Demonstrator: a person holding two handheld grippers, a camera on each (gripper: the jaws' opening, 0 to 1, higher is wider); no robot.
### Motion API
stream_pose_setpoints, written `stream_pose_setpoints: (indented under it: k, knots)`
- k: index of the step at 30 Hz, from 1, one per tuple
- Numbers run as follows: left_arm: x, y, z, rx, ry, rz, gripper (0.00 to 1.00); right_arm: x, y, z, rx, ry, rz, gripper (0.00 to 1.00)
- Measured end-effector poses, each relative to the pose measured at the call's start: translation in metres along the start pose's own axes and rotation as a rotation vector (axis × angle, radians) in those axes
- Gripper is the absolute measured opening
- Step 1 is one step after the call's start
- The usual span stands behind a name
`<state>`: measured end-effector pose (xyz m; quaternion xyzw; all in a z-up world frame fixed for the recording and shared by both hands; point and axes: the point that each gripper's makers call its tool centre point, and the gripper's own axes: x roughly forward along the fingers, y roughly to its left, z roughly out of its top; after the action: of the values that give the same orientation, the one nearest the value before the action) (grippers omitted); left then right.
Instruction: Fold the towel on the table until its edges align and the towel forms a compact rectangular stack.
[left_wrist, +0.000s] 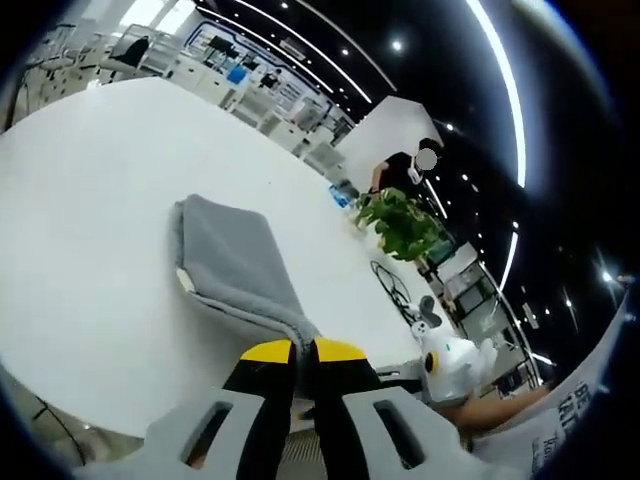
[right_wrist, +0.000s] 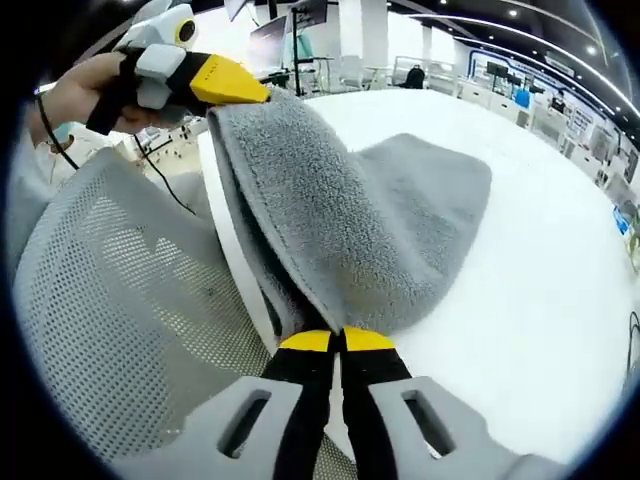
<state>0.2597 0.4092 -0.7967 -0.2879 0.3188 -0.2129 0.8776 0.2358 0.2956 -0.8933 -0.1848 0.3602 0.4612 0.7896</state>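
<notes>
The thick grey terry towel (right_wrist: 350, 230) lay partly folded at the near edge of the round white table (right_wrist: 540, 290). One near corner was pinched in the closed left gripper (left_wrist: 303, 350), the other in the closed right gripper (right_wrist: 336, 340). Uneven lifting could skew the edges; a corner might slip free.

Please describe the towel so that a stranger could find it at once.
Look at the big white table. Near its edge lies the grey towel, its near corners pinched by the left gripper and right gripper. It is the table's one soft, fuzzy thing.
</notes>
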Motion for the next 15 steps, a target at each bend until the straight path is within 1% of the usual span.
stream_pose_setpoints:
  k: [5, 6, 11, 15]
  knots:
    - [-0.004, 0.003, -0.008, -0.016, 0.016, 0.009, 0.06, -0.016, -0.007, 0.004, -0.043, 0.013, 0.001, 0.00]
    - [-0.005, 0.004, -0.010, -0.023, 0.016, 0.012, 0.06, -0.019, -0.008, 0.006, -0.065, 0.015, 0.003, 0.00]
    - [-0.011, 0.006, -0.012, -0.039, 0.022, 0.019, 0.06, -0.032, -0.017, 0.023, -0.085, 0.001, 0.011, 0.00]
    - [-0.016, 0.005, -0.009, -0.040, 0.025, 0.017, 0.06, -0.042, -0.021, 0.035, -0.103, -0.004, 0.037, 0.00]
